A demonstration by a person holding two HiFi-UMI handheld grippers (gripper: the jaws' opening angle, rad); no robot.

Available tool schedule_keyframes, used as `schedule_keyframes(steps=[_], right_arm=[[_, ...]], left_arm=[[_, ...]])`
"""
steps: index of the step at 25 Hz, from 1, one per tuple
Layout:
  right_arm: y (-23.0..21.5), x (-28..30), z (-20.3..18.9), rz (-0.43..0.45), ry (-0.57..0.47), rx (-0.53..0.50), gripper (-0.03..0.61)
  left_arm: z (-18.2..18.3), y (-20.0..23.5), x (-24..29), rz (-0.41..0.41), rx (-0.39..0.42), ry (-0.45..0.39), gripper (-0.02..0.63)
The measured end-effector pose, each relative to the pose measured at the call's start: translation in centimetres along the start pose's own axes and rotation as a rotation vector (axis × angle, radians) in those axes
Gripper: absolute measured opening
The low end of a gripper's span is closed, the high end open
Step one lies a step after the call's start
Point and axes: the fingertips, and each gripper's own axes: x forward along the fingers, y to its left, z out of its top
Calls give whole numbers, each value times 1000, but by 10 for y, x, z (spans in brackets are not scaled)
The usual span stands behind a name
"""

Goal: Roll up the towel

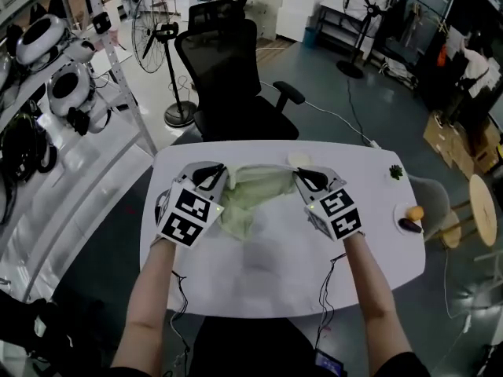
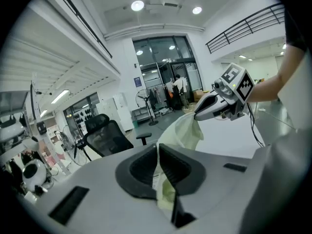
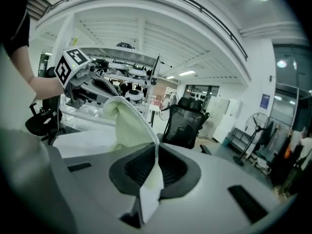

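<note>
Head view: your left gripper [image 1: 211, 173] and right gripper [image 1: 308, 178] each hold an upper corner of the pale green towel [image 1: 255, 188] above the white table [image 1: 275, 273]. The cloth sags between them and bunches lower on the left, and you cannot tell whether its bottom edge touches the table. Risk: laid down like this it lands crooked and creased, and the roll skews. A small round white object [image 1: 299, 159] sits just behind the towel, so a swing of the cloth could knock it. The small green item [image 1: 396, 171] and the plate [image 1: 409, 217] lie well to the right, and the office chair [image 1: 228, 77] stands beyond the far edge. Left gripper view: fingers clamped on a thin fold of towel [image 2: 165, 189], with little cloth in the bite, so a tug could pull it free. Right gripper view: fingers likewise pressed shut on the towel edge [image 3: 153, 177], with the same slip risk.
</note>
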Motion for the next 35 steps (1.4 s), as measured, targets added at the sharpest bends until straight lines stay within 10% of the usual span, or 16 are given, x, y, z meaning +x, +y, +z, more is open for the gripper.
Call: schedule_keyframes(steps=[12,23,29,35], right_arm=[[-67,-150,-31,-107,2,47,28],[-155,-242,56,-354,-124,-161,28],[-177,-232,12,-427,39,-124,28],[-235,-250,-149,-565,322,157,28]], left_arm=[[131,-80,50,-156,81,-213,14],[265,-81,39,-165,133,-447,12],[118,-156,82,-466,10,-123,65],[-73,-259,95,-637,-4,266,228]])
